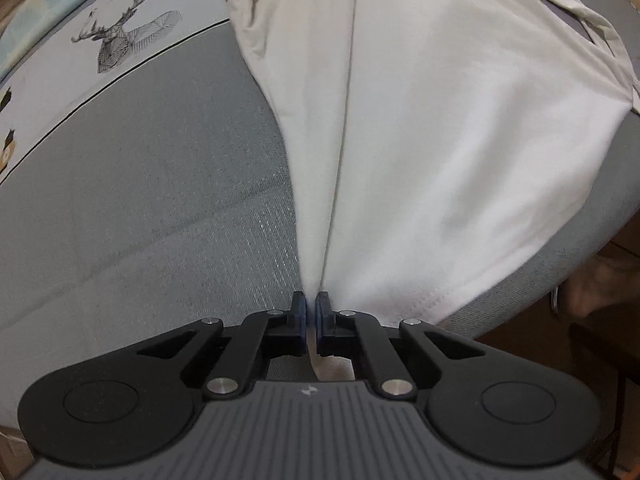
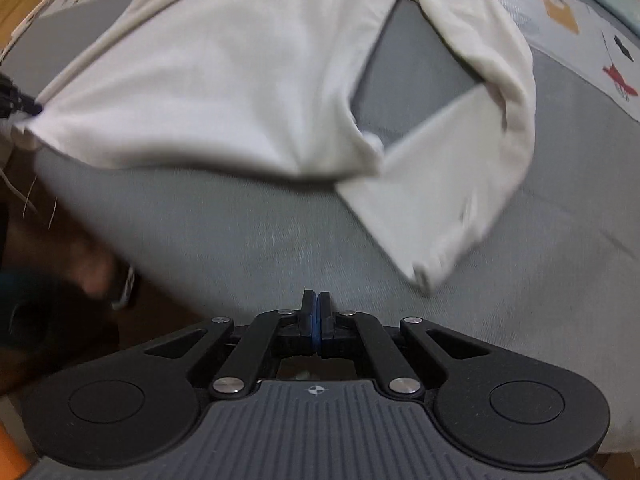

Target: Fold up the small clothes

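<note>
A white T-shirt [image 1: 440,140] lies spread on a grey padded surface [image 1: 140,200]. My left gripper [image 1: 311,300] is shut on a corner of the shirt's hem, and the cloth pulls taut away from the jaws. In the right wrist view the same shirt [image 2: 224,80] stretches across the surface, with one sleeve [image 2: 440,184] folded toward me. The left gripper [image 2: 30,108] shows at the far left edge, holding the hem corner. My right gripper [image 2: 316,300] is shut and empty, a little short of the sleeve's near end.
A printed sheet with a deer drawing [image 1: 120,40] lies beyond the grey surface. The grey surface's near edge [image 1: 560,300] drops to a brown floor at the right. A foot [image 1: 600,284] stands there. In the right wrist view the floor [image 2: 60,240] is at the left.
</note>
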Demonstrator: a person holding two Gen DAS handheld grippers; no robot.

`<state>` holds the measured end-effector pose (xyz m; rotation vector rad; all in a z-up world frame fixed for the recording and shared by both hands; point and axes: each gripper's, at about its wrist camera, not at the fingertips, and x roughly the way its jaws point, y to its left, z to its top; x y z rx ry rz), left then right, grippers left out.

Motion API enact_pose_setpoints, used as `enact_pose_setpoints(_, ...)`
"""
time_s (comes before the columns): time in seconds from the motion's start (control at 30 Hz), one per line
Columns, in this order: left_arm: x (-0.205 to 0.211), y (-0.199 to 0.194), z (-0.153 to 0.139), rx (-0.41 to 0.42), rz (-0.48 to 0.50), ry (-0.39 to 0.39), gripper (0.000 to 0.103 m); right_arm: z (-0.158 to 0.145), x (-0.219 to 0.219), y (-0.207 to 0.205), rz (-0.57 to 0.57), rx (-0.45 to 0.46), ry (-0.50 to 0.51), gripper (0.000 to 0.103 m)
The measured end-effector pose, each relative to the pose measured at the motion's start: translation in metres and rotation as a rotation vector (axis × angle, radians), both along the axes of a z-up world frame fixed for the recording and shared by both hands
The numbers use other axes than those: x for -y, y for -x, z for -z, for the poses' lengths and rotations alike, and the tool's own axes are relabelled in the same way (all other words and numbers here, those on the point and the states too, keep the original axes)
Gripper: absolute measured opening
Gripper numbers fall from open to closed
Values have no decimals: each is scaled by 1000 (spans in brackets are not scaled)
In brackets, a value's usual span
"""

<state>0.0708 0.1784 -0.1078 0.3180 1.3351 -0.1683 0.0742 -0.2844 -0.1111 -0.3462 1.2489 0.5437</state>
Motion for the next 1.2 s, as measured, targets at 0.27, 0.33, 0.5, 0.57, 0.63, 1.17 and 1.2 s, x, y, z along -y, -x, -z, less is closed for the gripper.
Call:
enact_pose_setpoints(0.27, -18, -7, -17, 30, -138, 115, 16, -38, 24, -18, 192, 219, -201, 22)
enact_pose_setpoints(0.33, -20, -7, -14, 8, -144, 128, 19, -39, 16, -31, 226, 234, -266, 43)
enact_pose_setpoints(0.5, -16, -2, -6, -35, -110, 122, 23, -27, -18, -58, 204, 227, -233, 47)
enact_pose_setpoints(0.57, -19, 0, -4, -44, -114, 123, 23, -18, -32, -65, 178, 217, -187, 47)
enact_pose_setpoints(0.63, -20, 0, -2, -44, -115, 125, 23, -8, -43, -66, 155, 198, -139, 47)
enact_pose_setpoints(1.17, -37, -3, -40, 158, -98, 114, 3, -75, 70, -32, 339, 63, -809, 2)
enact_pose_setpoints(1.2, -38, -4, -30, 126, -95, 72, 3, -72, 77, -33, 365, 47, -798, 2)
